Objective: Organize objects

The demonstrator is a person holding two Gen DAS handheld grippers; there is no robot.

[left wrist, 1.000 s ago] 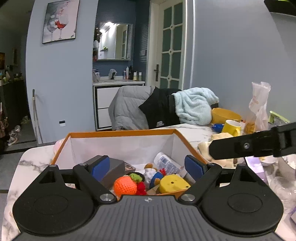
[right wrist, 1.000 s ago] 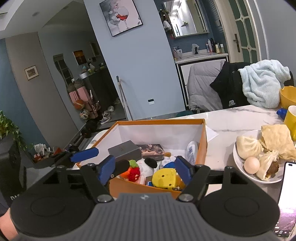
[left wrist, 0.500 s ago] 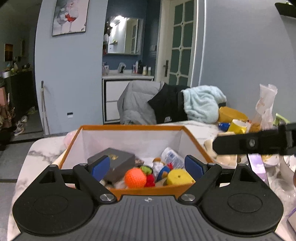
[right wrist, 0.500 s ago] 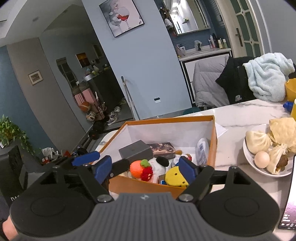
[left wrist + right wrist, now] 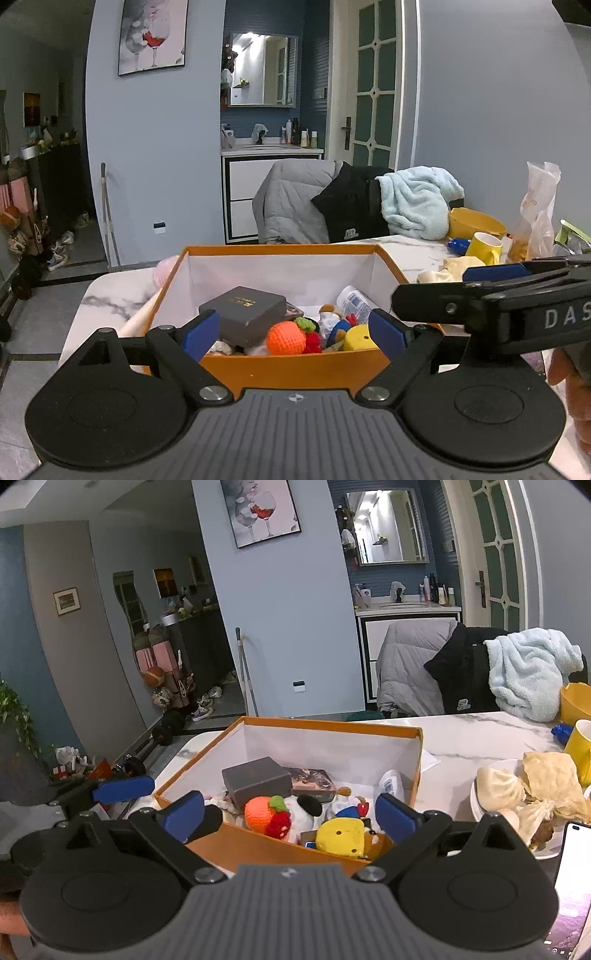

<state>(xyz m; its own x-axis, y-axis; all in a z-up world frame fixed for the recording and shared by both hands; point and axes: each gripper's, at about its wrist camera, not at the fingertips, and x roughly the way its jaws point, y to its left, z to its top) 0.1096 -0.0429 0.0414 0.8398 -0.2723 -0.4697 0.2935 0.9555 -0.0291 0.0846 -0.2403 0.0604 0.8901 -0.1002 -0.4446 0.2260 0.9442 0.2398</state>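
Two grippers wide, nothing held.
Your left gripper [image 5: 293, 330] stands spread; your right gripper [image 5: 290, 812] is opening, both before the orange box [image 5: 417, 753] on the table [image 5: 476, 731], toys inside.

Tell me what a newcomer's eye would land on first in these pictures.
First, the orange box on the marble table, crowded with toys: an orange knitted fruit and a yellow block near its front wall, a dark grey case behind. To its right sits a plate of buns. Both grippers, left and right, hang empty before the box, the right's jaws opening.
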